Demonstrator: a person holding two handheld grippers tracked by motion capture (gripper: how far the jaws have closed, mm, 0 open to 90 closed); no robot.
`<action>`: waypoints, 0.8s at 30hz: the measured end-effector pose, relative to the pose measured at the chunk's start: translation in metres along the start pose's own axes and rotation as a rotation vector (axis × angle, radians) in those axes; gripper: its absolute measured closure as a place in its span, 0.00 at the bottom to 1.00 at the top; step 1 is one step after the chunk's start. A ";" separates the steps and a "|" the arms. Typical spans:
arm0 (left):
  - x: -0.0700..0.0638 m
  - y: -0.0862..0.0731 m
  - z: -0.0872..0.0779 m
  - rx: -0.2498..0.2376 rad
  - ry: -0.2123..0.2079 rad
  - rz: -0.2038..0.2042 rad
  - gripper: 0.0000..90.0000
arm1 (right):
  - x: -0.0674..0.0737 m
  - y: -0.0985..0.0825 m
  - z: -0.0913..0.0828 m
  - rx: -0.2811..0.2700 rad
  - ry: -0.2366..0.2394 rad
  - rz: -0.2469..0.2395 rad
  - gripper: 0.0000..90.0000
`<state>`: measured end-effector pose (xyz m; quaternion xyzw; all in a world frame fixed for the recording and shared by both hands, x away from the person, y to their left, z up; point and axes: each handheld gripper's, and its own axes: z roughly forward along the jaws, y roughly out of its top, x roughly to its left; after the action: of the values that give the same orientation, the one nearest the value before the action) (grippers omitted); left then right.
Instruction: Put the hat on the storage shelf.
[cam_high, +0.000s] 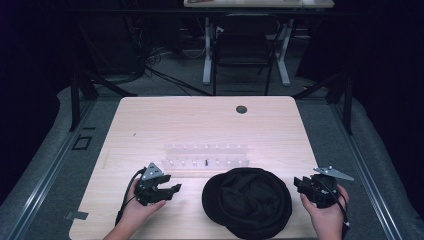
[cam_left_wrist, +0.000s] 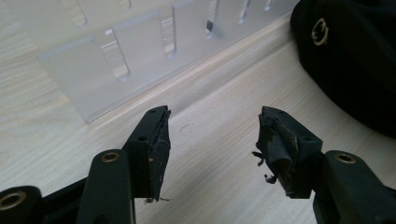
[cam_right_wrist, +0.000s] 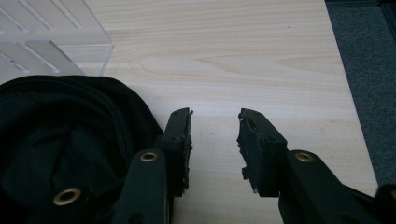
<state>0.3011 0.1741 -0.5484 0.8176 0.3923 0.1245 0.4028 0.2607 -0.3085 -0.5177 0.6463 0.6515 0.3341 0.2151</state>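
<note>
A black cap (cam_high: 247, 201) lies upside down on the wooden table (cam_high: 200, 125), near its front edge, between my two grippers. Its dark fabric shows at the right in the left gripper view (cam_left_wrist: 355, 56) and at the left in the right gripper view (cam_right_wrist: 70, 140). My left gripper (cam_high: 170, 190) rests left of the cap, jaws apart with bare table between them (cam_left_wrist: 212, 140). Right of the cap, my right gripper (cam_high: 302, 186) is also open and holds nothing (cam_right_wrist: 215, 140). A clear plastic rack (cam_high: 206, 155) with several slots lies just behind the cap.
A small dark piece (cam_high: 206, 162) sits in one slot of the rack. A round dark grommet (cam_high: 241, 109) marks the table's far side. Beyond the table stand a black chair (cam_high: 243, 47) and another desk's white legs (cam_high: 207, 50). Grey carpet (cam_right_wrist: 364, 70) lies past the right edge.
</note>
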 end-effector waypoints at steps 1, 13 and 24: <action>0.000 0.000 0.000 0.000 0.000 0.000 0.50 | 0.000 0.000 0.000 0.000 0.000 0.000 0.71; -0.003 0.003 -0.001 0.020 -0.014 0.001 0.54 | 0.015 -0.005 -0.016 0.034 0.046 0.036 0.67; -0.002 0.001 -0.003 0.034 -0.010 -0.044 0.52 | 0.017 -0.004 -0.017 0.076 0.082 0.042 0.70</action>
<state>0.2991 0.1740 -0.5459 0.8161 0.4102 0.1046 0.3934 0.2447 -0.2939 -0.5061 0.6534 0.6581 0.3397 0.1566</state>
